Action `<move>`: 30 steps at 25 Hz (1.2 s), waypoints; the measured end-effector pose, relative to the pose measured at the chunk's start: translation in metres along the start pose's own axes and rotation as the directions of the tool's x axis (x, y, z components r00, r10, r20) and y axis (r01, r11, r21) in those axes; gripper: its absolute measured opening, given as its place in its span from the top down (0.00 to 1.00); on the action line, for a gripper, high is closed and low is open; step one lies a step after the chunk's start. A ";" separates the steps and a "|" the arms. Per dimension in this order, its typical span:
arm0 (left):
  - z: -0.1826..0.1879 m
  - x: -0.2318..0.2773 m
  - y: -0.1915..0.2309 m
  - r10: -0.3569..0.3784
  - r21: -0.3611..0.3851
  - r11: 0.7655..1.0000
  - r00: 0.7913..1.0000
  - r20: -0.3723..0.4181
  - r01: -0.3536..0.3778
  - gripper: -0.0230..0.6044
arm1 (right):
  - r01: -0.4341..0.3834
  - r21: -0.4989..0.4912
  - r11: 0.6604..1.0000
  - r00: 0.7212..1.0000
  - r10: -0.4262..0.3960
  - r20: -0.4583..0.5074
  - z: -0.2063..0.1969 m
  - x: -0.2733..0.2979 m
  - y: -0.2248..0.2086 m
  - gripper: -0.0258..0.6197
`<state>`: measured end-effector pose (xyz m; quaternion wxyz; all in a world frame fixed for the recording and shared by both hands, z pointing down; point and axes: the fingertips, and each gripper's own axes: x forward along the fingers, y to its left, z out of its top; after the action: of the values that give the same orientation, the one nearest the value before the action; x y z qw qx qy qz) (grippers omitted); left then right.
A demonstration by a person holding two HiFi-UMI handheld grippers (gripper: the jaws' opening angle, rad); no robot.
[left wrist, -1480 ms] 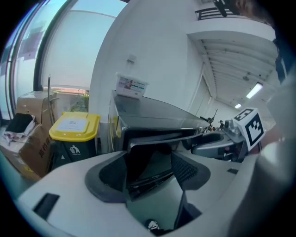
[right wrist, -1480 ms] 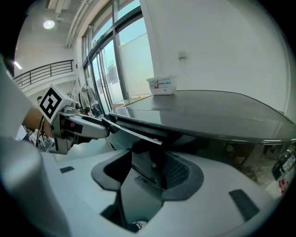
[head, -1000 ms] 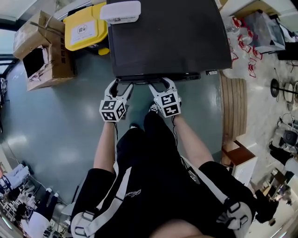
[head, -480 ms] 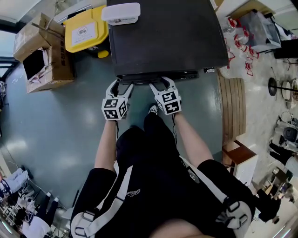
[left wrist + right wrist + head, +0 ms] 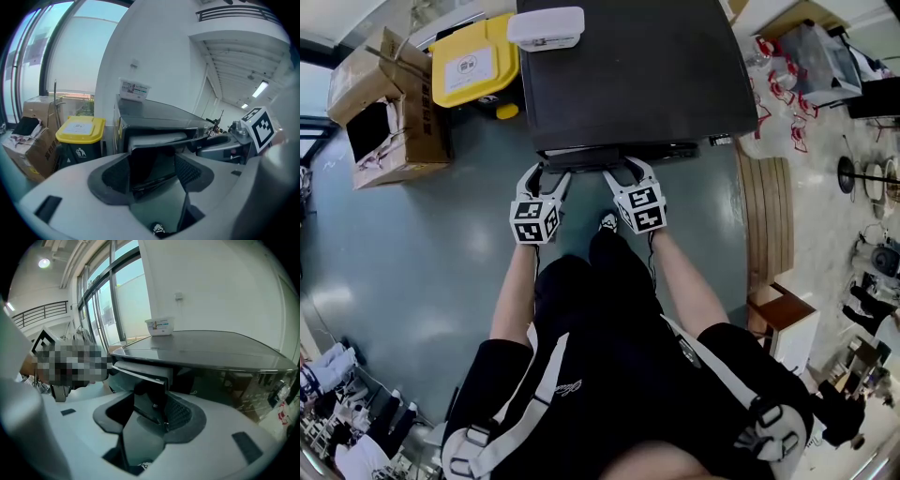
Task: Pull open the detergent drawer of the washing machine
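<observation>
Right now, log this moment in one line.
left gripper: jaws apart at detergent drawer front | right gripper: jaws apart at same front | drawer: partly out

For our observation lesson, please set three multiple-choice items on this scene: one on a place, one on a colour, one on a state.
1. The white rectangular plastic box sits:
A on the floor
B on top of the black washing machine
C inside a carton

2. The lid of the dark plastic bin is:
A red
B yellow
C blue

3. The left tool has its jaws:
A apart
B shut together
C clamped on a cloth

Key:
1 B, it rests on a rear corner of the machine's top.
2 B, the lid shows yellow in the head view.
3 A, the left gripper view shows a wide gap between them.
</observation>
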<state>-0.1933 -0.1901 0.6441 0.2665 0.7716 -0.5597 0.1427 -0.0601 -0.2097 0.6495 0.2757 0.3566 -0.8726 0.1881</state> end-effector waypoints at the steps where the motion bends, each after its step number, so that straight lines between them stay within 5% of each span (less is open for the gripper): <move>1: 0.000 -0.001 0.000 -0.002 0.000 1.000 1.000 0.001 0.002 0.48 | 0.002 0.001 1.000 1.000 -0.002 -0.001 0.000 -0.001 0.000 0.64; 23: -0.019 -0.002 -0.003 -0.055 0.096 0.994 0.997 -0.059 0.061 0.49 | -0.010 -0.013 1.000 1.000 0.010 0.001 -0.013 -0.009 0.008 0.66; 26: -0.024 0.003 -0.002 -0.049 0.155 0.986 0.995 -0.087 0.062 0.49 | -0.049 -0.026 0.998 0.999 0.049 -0.012 -0.018 -0.005 0.013 0.54; 30: -0.023 0.008 -0.006 -0.060 0.161 0.984 0.995 -0.085 0.074 0.49 | -0.042 -0.032 0.999 0.999 0.041 -0.009 -0.018 0.000 0.010 0.54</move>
<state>-0.1829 -0.1820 0.6650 0.2289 0.8030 -0.5087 0.2098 -0.0609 -0.1936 0.6626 0.2809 0.3333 -0.8816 0.1813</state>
